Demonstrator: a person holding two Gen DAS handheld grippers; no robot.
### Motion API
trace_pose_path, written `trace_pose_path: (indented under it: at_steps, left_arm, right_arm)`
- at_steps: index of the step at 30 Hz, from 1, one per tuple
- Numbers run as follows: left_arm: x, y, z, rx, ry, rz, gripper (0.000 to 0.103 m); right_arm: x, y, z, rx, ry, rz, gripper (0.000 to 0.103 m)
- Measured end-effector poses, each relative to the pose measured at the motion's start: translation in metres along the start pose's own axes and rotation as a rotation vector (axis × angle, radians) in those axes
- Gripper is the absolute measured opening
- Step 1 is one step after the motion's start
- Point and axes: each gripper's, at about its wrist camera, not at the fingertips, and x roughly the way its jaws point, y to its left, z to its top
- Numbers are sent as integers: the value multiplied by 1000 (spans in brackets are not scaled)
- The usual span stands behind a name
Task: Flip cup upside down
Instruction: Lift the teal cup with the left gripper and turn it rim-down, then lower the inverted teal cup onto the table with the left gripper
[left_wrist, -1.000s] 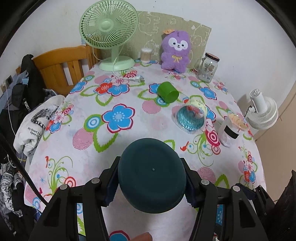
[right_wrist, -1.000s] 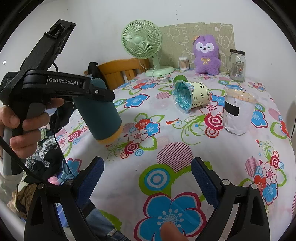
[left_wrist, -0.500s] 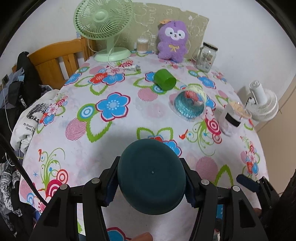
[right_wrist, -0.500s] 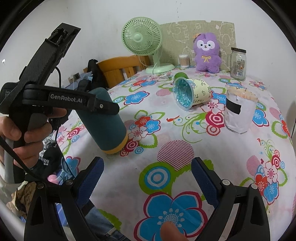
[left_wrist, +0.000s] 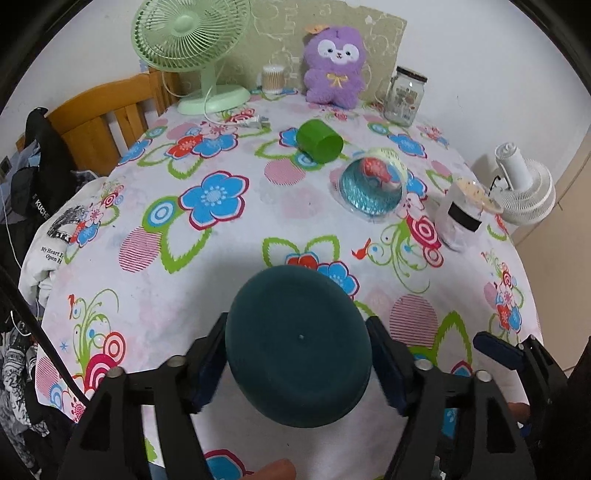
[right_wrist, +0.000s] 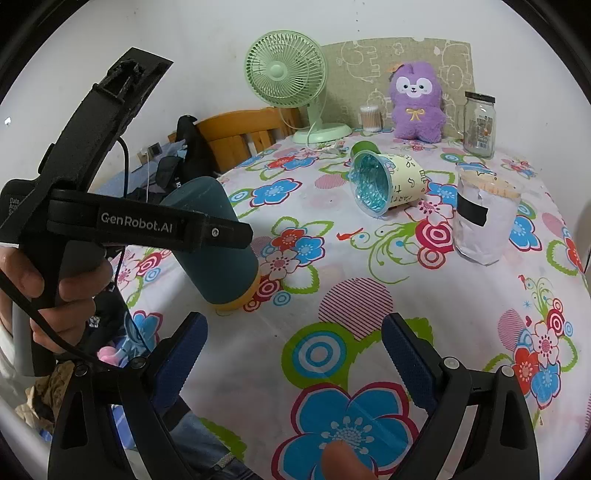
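Note:
A dark teal cup (left_wrist: 298, 347) with a yellow rim (right_wrist: 236, 301) is upside down, its flat base toward the left wrist camera. My left gripper (left_wrist: 298, 363) is shut on its sides. In the right wrist view the cup (right_wrist: 218, 247) stands tilted with its rim touching, or just above, the flowered tablecloth near the left table edge. My right gripper (right_wrist: 293, 356) is open and empty, low over the front of the table to the right of the cup.
A green cup (left_wrist: 319, 142) and a paper cup with a blue inside (left_wrist: 371, 184) lie on their sides mid-table. A white wrapped cup (right_wrist: 484, 214), glass jar (right_wrist: 478, 123), purple plush (right_wrist: 417, 101) and green fan (right_wrist: 286, 70) stand further back. A wooden chair (right_wrist: 240, 133) is at the left.
My left gripper has lowered the inverted teal cup toward the tablecloth, from well above it to touching or nearly touching. My right gripper has stayed open and still.

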Motion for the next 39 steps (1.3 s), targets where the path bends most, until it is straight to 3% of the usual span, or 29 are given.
trace_pose_path:
  at_steps: [3,11,39]
  left_arm:
    - [0,-2,-1,8,3,6,84]
    - [-7,-3,2,17,-8,11,90]
    - [-35,3,12,12,-86,15,92]
  right_arm:
    - [-1,1,0,-5,0,-1,97]
    - [-1,1,1,-8,-3,2,97]
    - [-14,13,25,-30,-73,36,97]
